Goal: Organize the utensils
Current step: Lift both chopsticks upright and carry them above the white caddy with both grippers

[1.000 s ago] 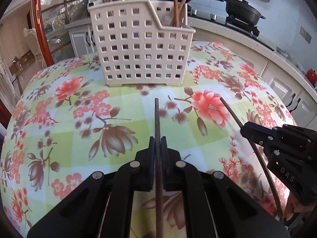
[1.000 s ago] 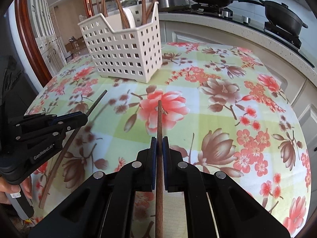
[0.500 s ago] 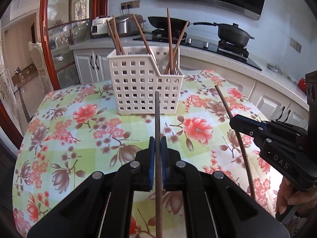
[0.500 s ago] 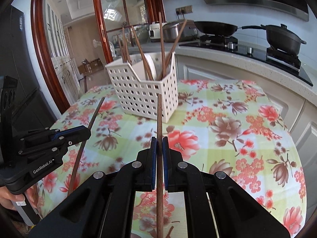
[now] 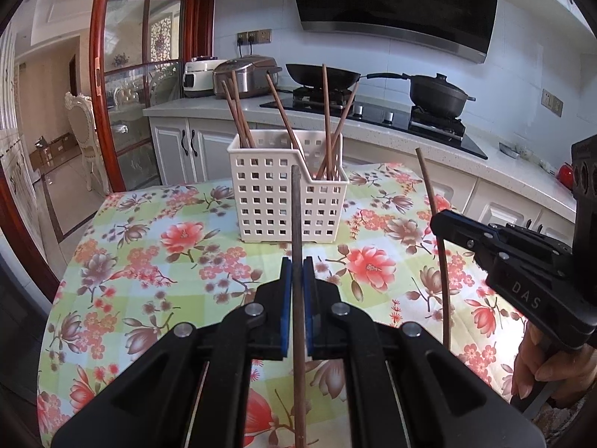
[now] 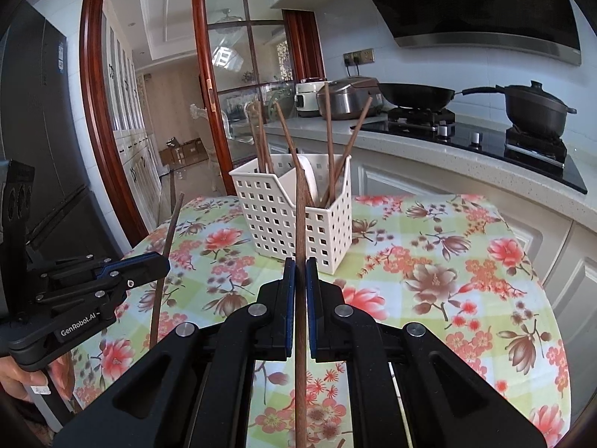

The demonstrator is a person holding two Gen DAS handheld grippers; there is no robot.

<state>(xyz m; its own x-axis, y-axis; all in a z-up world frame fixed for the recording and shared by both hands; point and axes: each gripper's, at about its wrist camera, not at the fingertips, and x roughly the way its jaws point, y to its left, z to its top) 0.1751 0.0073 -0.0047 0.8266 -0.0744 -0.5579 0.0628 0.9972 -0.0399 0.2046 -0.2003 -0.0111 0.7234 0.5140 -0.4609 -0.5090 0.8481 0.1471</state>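
A white perforated basket stands on the floral table and holds several brown chopsticks; it also shows in the right wrist view. My left gripper is shut on a dark chopstick that points up toward the basket. My right gripper is shut on a brown chopstick, also raised before the basket. The right gripper shows at the right of the left wrist view with its chopstick. The left gripper shows at the left of the right wrist view.
The round table has a floral cloth. Behind it runs a kitchen counter with a stove, a wok, a black pot and rice cookers. A glass door with a red wooden frame is at the left.
Both grippers have lifted and tilted up with their chopsticks, away from the tabletop. The basket now looks smaller and farther, and more of the kitchen shows.
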